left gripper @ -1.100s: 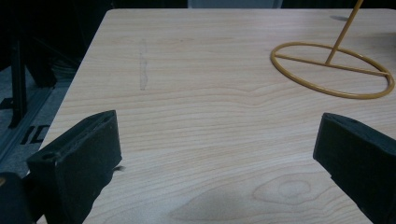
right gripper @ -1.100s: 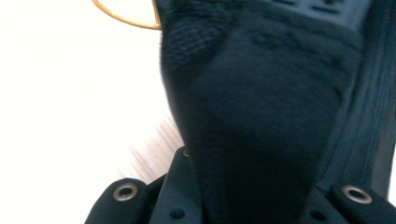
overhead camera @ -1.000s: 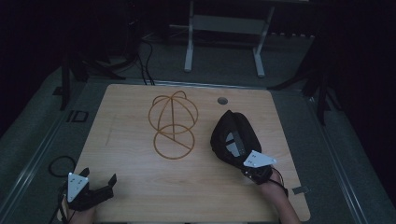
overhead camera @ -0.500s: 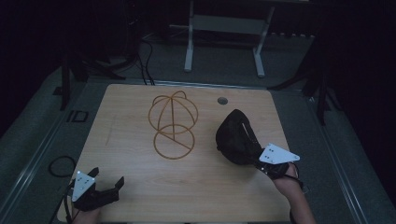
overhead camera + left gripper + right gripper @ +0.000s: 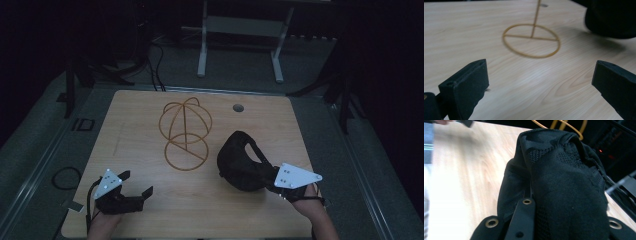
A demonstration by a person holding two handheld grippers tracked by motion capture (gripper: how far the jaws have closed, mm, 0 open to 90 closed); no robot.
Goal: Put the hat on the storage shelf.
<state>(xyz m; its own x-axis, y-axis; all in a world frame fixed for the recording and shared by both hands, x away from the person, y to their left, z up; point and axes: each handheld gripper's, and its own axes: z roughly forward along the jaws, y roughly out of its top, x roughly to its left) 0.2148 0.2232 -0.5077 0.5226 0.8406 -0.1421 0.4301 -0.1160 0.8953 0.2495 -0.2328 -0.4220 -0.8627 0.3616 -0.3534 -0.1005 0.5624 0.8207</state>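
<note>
When compared with the high view one second earlier, shows movement at both ends of the table (image 5: 150, 220); covered below from largest item to smallest.

1. Table: unmoved. Carries every item listed.
2. Wire stand (image 5: 186, 131): unmoved, upright near table centre, dome empty. Stands well ahead of the left jaws, ring base first.
3. Black cap (image 5: 242, 162): drawn a little toward the person's edge and turned, following the right hand. Now sits just right of the stand's base ring, apart from it. Whether resting on the wood or partly raised: cannot tell.
4. Right gripper (image 5: 272, 177): pulled back toward the near right corner. Closed on the cap's near edge; in the right gripper view, fabric drapes over the jaws, with one bare jaw pressed into a fold.
5. Left gripper (image 5: 136, 184): shifted slightly inward along the near edge. Spread wide, holding nothing, touching nothing; bare wood between the jaws in the left gripper view.

Reading for the task, none being given: probably cap secured and being repositioned, likely for placing over the stand. Not yet on it.
</note>
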